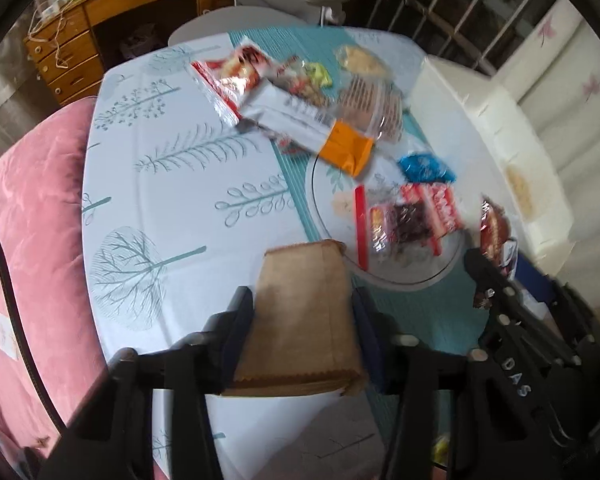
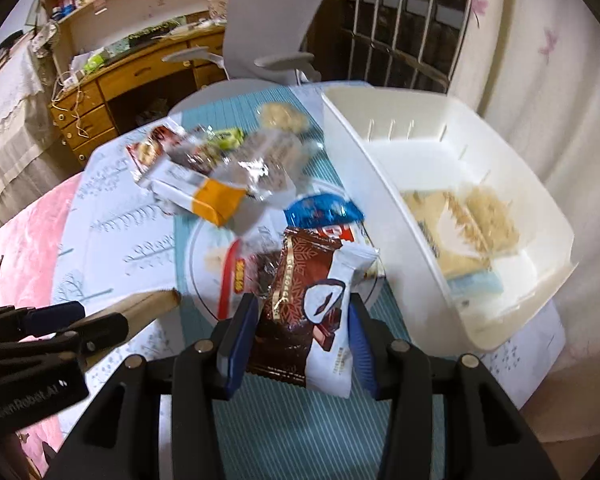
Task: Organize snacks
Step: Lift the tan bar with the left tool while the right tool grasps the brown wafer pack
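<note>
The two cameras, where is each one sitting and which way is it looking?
Left wrist view: sits on the left gripper, looking steeply down at the table; its jaws are shut on a brown paper packet, and the right gripper shows beside it.
Right wrist view: sits on the right gripper, looking down towards the white bin; its jaws hold a brown and white snack packet.
Both show the orange-ended packet, blue packet and office chair.

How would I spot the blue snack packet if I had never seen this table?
Start at the big white bin on the table's right side. Just left of its near wall a glass plate sits on the teal mat; the blue snack packet lies at the plate's far edge. It is the only shiny bright-blue wrapper, among red, brown and orange ones.
</note>
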Demonstrator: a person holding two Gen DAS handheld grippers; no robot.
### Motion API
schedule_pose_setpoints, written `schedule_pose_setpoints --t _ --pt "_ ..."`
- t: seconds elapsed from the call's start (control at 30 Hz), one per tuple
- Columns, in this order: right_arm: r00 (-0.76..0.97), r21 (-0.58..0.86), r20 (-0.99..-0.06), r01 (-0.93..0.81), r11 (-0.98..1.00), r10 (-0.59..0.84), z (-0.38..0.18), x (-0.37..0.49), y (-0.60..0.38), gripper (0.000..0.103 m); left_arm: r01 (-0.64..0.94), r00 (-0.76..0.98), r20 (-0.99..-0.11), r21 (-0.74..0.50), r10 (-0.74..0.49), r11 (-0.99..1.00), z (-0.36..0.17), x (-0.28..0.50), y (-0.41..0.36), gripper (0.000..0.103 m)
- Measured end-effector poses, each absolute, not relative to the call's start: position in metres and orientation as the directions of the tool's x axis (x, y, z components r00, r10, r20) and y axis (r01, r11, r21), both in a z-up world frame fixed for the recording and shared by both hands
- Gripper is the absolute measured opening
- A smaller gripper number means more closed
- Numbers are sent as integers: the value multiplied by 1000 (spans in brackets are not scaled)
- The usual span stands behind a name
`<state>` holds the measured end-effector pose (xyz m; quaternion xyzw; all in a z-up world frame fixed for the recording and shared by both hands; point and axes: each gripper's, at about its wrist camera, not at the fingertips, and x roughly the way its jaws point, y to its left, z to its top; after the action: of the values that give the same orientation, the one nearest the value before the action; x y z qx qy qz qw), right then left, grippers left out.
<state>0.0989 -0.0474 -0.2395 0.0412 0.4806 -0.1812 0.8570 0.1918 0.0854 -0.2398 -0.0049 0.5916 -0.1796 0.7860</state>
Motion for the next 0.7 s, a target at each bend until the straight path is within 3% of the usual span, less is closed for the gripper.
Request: schedule_pose_setpoints --t 0.37,0.53,0.7 --pt "518 -89 -824 277 957 -227 -209 102 -47 45 198 246 -922 -254 -298 947 -218 208 116 9" --pt "514 -78 -833 254 964 -202 -204 102 -56 45 158 201 -932 -273 -301 949 -225 206 133 32" --pt "513 -67 -838 240 968 -185 -202 102 -64 45 217 183 -947 -221 -262 951 -230 203 134 34"
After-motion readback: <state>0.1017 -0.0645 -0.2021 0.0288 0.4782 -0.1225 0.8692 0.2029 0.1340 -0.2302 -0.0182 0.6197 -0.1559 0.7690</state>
